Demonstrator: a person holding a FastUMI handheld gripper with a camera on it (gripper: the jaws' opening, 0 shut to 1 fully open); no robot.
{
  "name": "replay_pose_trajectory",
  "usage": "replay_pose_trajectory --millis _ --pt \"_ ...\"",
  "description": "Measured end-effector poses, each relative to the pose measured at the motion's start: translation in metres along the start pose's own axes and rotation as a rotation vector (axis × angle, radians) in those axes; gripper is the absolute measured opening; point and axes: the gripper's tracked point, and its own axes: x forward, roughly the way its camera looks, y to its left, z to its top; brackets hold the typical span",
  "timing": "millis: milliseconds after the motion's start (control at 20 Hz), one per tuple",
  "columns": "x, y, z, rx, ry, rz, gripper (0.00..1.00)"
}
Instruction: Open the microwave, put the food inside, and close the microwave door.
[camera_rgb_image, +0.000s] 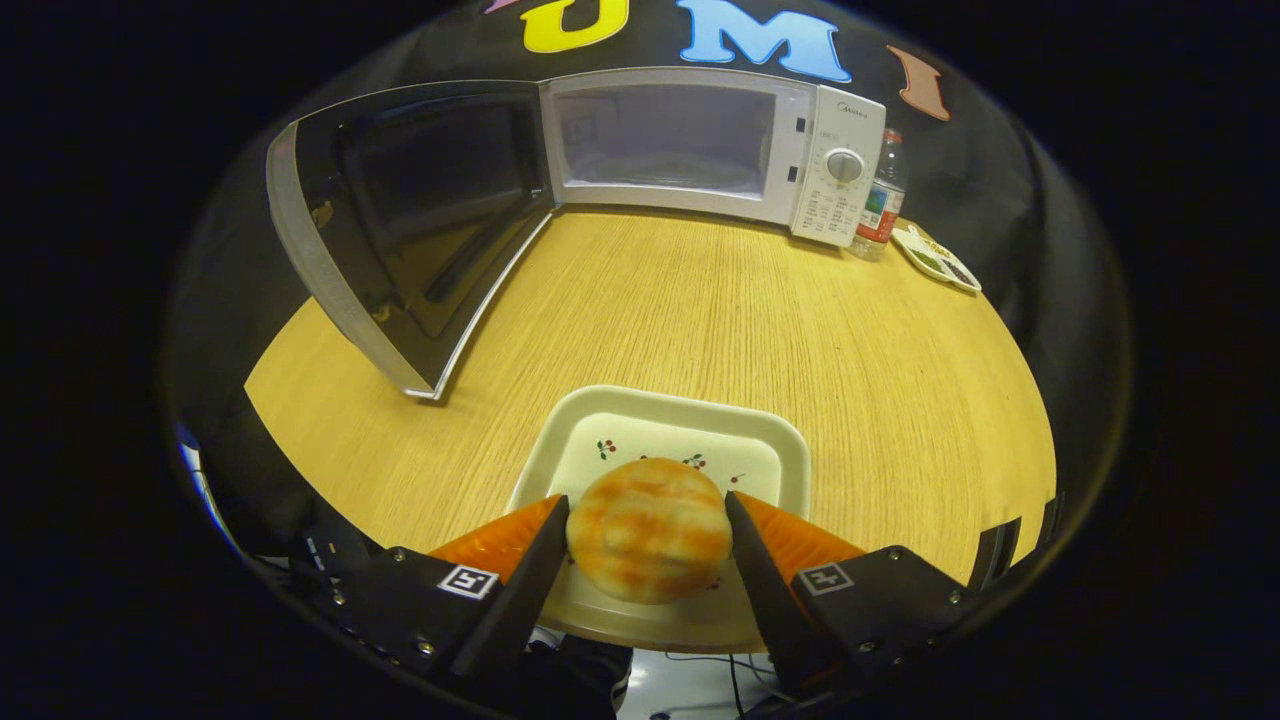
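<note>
Wooden surface (720, 320) spreads out ahead of you, pale grain running away toward the booth wall.

Microwave (700, 150) sits at the far edge of the surface, beyond the fingers. Its door (400, 230) is swung wide open on the left side, dark glass facing you, lower corner reaching out over the surface toward the tray. Cavity is lit dimly and looks bare as far as you can tell. Control panel with a round dial (845, 165) on the right side of the body.

Square tray (780, 450), pale with small cherry prints, lies at the near edge of the surface, just ahead of your tool and partly under it.

Bun (648, 528), round with toasted orange-brown patches, sits over the tray, between the two fingers.

Your tool (648, 535) is closed onto the bun: each finger presses a side of it, left and right. Whether the bun is lifted clear of the tray or touching it, you cannot tell.

Water bottle (882, 195) stands just right of the microwave. Small dish (938, 258) lies beside the bottle, nearer you.
</note>
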Motion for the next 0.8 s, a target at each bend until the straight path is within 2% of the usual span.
replay_pose_trajectory --millis 300,650,800 --pt "-0.004 0.002 0.011 0.055 -0.019 0.026 0.75" --pt "-0.009 0.011 0.063 0.229 -0.119 0.139 0.74" --pt "-0.004 0.006 0.085 0.269 -0.149 0.162 0.74"
